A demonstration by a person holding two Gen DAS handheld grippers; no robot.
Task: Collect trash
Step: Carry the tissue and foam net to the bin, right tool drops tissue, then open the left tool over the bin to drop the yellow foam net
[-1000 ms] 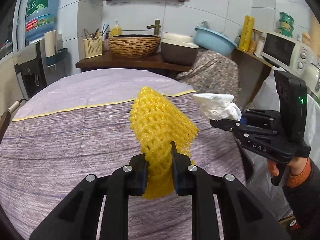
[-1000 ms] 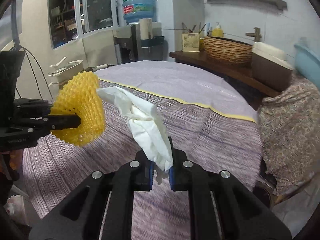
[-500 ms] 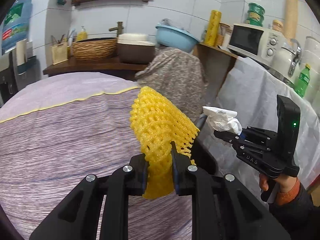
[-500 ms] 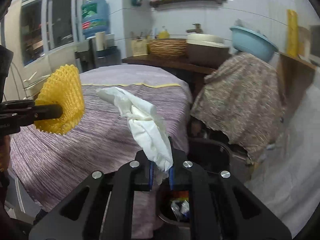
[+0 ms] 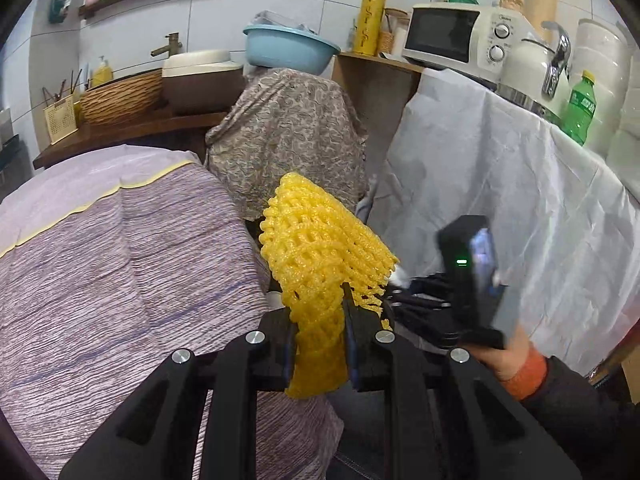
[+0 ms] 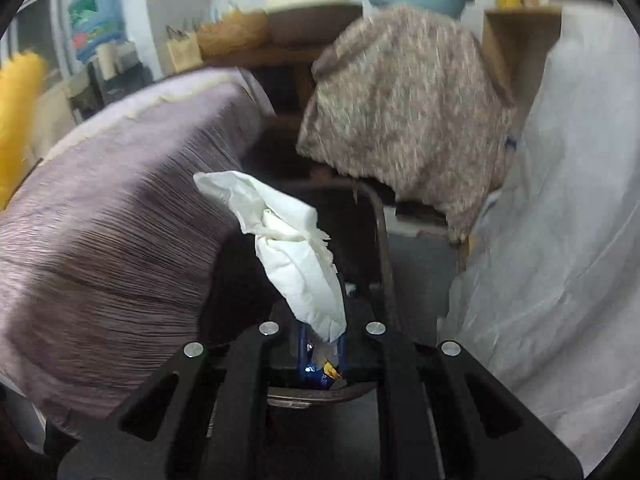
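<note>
Now above bin (image 6: 380,216): tissue (image 6: 296,252), yellow net (image 5: 320,248).

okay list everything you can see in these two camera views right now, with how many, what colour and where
foam net: 1, yellow, held in left tool
tissue: 1, white, held in right tool
bin: 1, dark, on the floor beside the table
tablecloth: 1, purple
basin: 1, blue, top of patterned cover
microwave: 1, white, counter
bottle: 1, green, counter
basket: 1, woven, shelf
left tool: black
right tool: black
hand: 1, orange cuff
</note>
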